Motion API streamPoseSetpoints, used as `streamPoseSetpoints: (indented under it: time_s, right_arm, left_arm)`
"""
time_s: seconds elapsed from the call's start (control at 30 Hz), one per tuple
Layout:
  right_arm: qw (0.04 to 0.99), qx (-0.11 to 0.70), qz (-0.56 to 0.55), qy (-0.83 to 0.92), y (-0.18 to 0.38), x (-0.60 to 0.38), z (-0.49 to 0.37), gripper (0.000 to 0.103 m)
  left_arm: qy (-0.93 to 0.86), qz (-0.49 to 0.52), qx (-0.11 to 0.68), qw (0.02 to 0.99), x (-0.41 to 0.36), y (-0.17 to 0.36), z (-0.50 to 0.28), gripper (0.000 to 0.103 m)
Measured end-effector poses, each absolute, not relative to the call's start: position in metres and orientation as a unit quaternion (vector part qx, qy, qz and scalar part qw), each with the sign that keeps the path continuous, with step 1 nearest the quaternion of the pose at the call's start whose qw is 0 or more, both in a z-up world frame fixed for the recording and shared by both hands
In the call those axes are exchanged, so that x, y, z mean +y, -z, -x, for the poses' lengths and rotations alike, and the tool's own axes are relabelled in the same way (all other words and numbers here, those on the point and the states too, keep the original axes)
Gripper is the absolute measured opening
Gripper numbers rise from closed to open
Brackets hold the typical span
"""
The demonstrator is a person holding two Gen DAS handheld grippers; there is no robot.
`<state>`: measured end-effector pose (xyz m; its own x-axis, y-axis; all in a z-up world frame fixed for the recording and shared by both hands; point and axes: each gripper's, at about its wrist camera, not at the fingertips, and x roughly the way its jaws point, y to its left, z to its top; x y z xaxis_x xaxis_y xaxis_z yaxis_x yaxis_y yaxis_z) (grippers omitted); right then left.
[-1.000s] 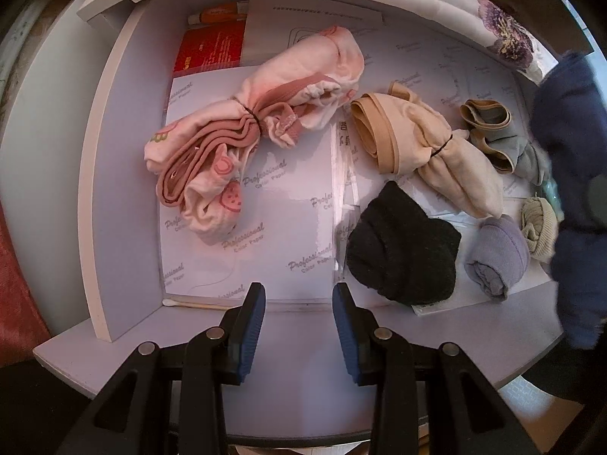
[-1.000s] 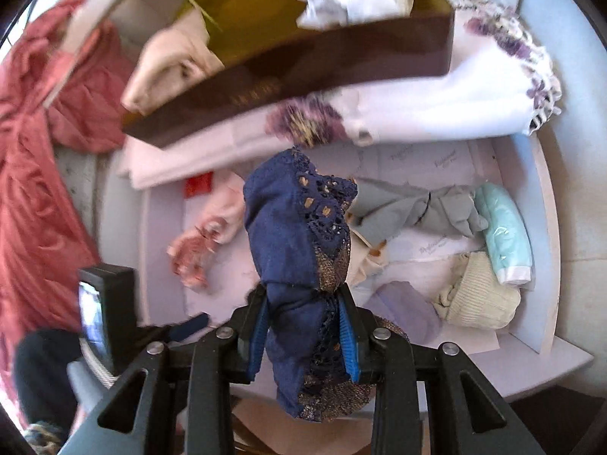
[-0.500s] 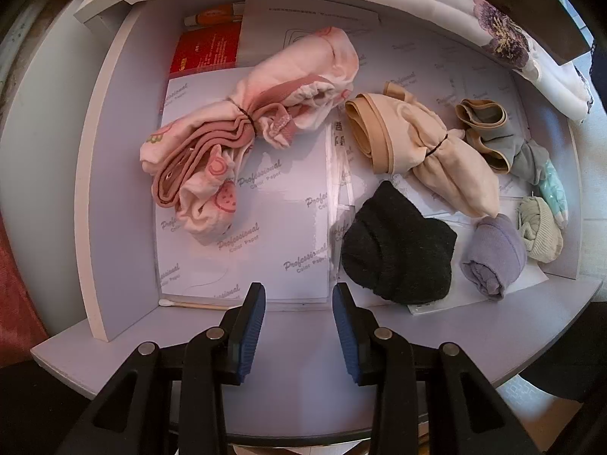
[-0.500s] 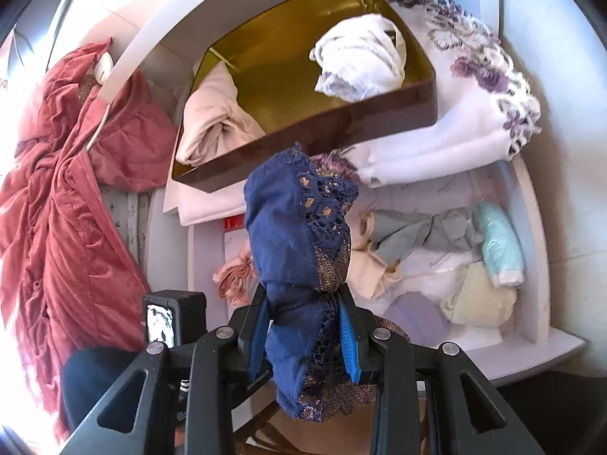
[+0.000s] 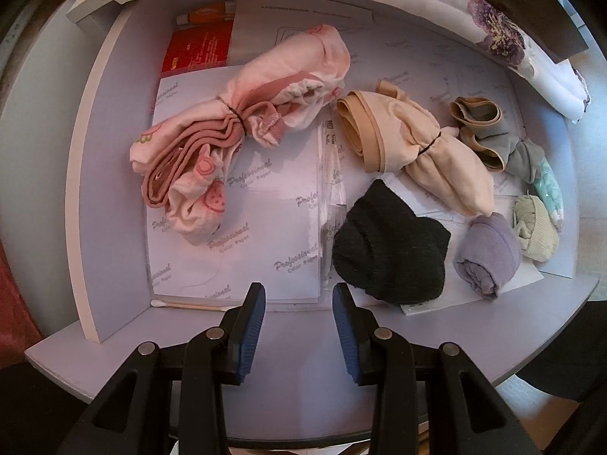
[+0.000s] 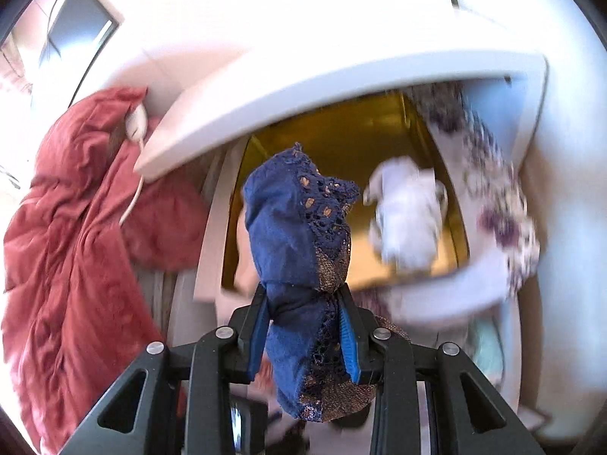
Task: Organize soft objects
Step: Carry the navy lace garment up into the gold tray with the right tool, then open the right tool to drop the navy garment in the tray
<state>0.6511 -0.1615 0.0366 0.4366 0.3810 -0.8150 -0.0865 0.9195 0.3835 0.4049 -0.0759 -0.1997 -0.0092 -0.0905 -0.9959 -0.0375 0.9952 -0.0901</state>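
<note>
Below my left tongs: the left tongs [image 5: 299,295] point down over the front ledge of a pale drawer [image 5: 110,174], jaws parted a little with nothing between them.
Left of the drawer: a pink printed bundle [image 5: 235,129], tied round its middle by a thin dark band, lies on white printed paper sheets [image 5: 273,204].
Middle of the drawer: a beige bundle [image 5: 413,148], banded the same way, lies just right of the pink one; a black sock roll [image 5: 390,246] sits in front of it, near my tongs.
Right of the drawer: a lilac sock roll [image 5: 487,256] is just beside the black one, then a cream knit roll [image 5: 537,227]; behind them lie a grey and tan bundle [image 5: 489,132] and something mint green at the wall.
Back left corner: a red packet [image 5: 197,49], partly under the paper.
Front edge: a cotton swab [image 5: 186,305] lies along the inner front wall.
My right tongs: the right tongs [image 6: 303,326] are clamped on a navy lace bundle [image 6: 296,227] at its banded waist, its top standing up ahead of the jaws.
Beyond the navy bundle: a gold-lined box [image 6: 341,140] holding a white bundle [image 6: 408,208]; that view is blurred, so the white piece is perhaps folded cloth.
Around the box: floral white cloth [image 6: 504,220] at its right side and a red quilted fabric [image 6: 76,220] off to the left.
</note>
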Motion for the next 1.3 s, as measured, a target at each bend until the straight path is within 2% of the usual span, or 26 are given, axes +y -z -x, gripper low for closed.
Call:
streamPoseSetpoints:
  time_s: [0.37, 0.6, 0.8, 0.87, 0.93, 1.0, 1.1, 1.3]
  right_arm:
    - [0.844, 0.523, -0.103, -0.063, 0.019, -0.130, -0.732, 0.034]
    - [0.842, 0.539, -0.034, -0.017, 0.051, -0.124, -0.755, 0.034]
    - [0.831, 0.555, -0.031, 0.001, 0.067, -0.138, -0.769, 0.036]
    - [0.833, 0.554, -0.021, -0.007, 0.065, -0.136, -0.771, 0.038]
    - [0.835, 0.550, -0.015, -0.012, 0.062, -0.135, -0.770, 0.045]
    - [0.838, 0.546, -0.012, -0.020, 0.057, -0.132, -0.765, 0.057]
    - [0.845, 0.534, -0.005, -0.033, 0.044, -0.128, -0.753, 0.063]
    - [0.851, 0.523, 0.019, -0.047, 0.031, -0.125, -0.735, 0.065]
  left_arm:
    - [0.028, 0.050, 0.708, 0.704, -0.083, 0.198, -0.405, 0.037]
    - [0.035, 0.053, 0.709, 0.703, -0.087, 0.196, -0.405, 0.037]
    - [0.035, 0.053, 0.709, 0.702, -0.093, 0.195, -0.405, 0.037]
    - [0.036, 0.052, 0.709, 0.702, -0.094, 0.196, -0.405, 0.037]
    - [0.036, 0.052, 0.709, 0.702, -0.094, 0.196, -0.405, 0.037]
    - [0.037, 0.052, 0.709, 0.703, -0.095, 0.197, -0.405, 0.037]
    - [0.037, 0.051, 0.708, 0.704, -0.095, 0.197, -0.405, 0.037]
    - [0.038, 0.050, 0.705, 0.707, -0.094, 0.197, -0.404, 0.037]
